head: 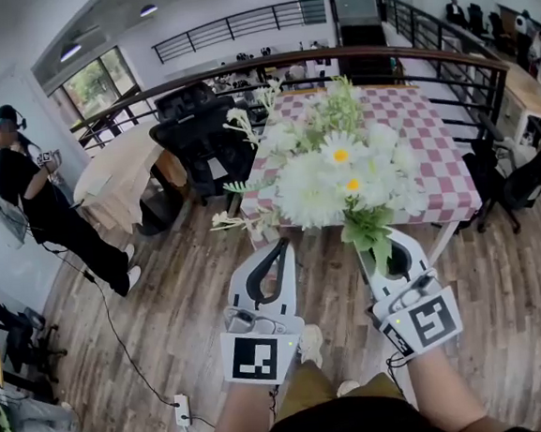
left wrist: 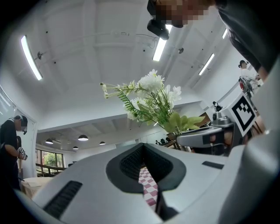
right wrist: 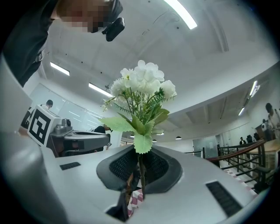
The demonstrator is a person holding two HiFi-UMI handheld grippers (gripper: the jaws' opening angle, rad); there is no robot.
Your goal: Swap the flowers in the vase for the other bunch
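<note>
Checkered table (head: 433, 140) ahead; right gripper view alone shows right tongs (right wrist: 141, 148) pinching bouquet stem (right wrist: 141, 171); left tongs (left wrist: 143, 144) closed.

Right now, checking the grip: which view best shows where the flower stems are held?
The right gripper view: the stems stand pinched between the right gripper's jaws. In the head view leaves cover that spot; the left gripper view shows only the bunch's top.

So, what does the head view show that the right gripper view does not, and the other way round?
Only the head view shows the wooden floor, the power strip on it and the black chair. Only the right gripper view shows the stem clamped in the right gripper, and the camera on the person's head. Both show the bunch of white flowers and the left gripper.
</note>
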